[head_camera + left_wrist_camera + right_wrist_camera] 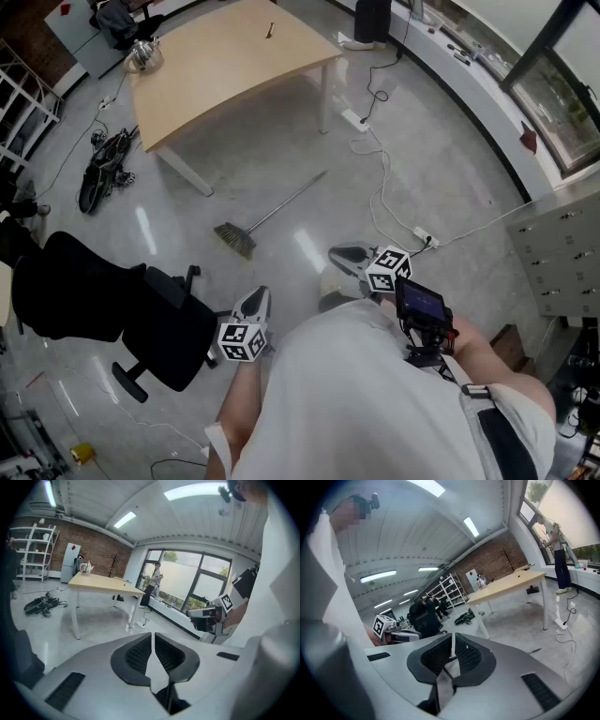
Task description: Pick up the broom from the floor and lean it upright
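The broom (277, 207) lies flat on the pale polished floor at the centre of the head view. Its bristle head sits at the lower left and its thin handle runs up and to the right, towards the leg of a light wooden table (234, 70) in the upper half of the frame. Neither tool touches it.

The left gripper (255, 298) is at lower centre, below the bristles and apart from them. In its own view the two dark ribbed pads are pressed together with nothing between them. The right gripper (349, 255) is just right of centre, to the right of the broom head and clear of it. Its jaws are likewise brought together and empty.

A black office chair (112, 314) stands at the lower left, just beside the left gripper. A white cable (380, 192) winds across the floor right of the handle and meets a power strip (424, 236) at centre right. A dark tangle of gear (103, 171) lies at the left edge, beyond the table. A metal cabinet (562, 248) lines the right edge, and a person (557, 541) stands by the windows at the upper right of the right gripper view.
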Available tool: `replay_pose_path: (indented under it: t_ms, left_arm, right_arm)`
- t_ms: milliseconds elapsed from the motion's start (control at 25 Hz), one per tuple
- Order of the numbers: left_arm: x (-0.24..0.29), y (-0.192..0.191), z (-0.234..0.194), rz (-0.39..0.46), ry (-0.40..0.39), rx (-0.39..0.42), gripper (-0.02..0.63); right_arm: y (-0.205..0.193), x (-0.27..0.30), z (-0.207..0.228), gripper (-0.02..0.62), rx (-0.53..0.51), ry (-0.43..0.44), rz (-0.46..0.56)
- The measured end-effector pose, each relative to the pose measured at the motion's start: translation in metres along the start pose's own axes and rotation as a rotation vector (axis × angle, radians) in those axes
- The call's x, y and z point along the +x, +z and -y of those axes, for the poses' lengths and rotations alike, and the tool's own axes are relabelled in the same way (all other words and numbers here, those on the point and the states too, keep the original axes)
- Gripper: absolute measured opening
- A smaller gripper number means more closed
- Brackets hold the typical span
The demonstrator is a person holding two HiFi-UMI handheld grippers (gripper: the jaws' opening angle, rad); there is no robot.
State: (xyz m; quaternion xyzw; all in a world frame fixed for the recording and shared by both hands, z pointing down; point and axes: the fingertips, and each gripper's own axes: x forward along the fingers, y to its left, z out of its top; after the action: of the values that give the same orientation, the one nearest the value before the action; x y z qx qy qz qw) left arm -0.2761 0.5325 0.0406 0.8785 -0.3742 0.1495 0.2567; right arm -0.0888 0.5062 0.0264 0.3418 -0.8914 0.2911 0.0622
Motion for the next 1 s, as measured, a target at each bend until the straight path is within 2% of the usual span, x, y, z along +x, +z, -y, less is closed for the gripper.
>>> replay_pose_path:
  t_ms: [120,400,520,640,800,1000]
  left_arm:
    - [0.042,0.033,0.005,0.003,-0.032,0.039,0.026]
    - [0.107,0.087,0.003,-0.018,0.000,0.081,0.028]
    - [0.125,0.105,-0.003,-0.029,0.010,0.103,0.026]
    - [0.137,0.114,-0.005,-0.055,0.006,0.116,0.027]
    - [0.173,0.131,-0.005,-0.084,-0.035,0.121,0.028]
    - [0.211,0.135,-0.048,-0.122,-0.088,0.107,0.028]
  right_arm:
    - [0.026,0.006,0.034,0.032,-0.008,0.017,-0.002]
    - [0.078,0.008,0.094,0.032,-0.019,0.035,0.007]
    - [0.095,0.011,0.122,0.032,-0.023,0.012,0.027]
    - [0.105,0.007,0.138,0.032,0.014,-0.005,0.055]
    - [0.112,-0.006,0.169,0.032,0.046,-0.059,0.057]
    - [0.114,0.028,0.194,0.032,0.086,-0.122,0.055]
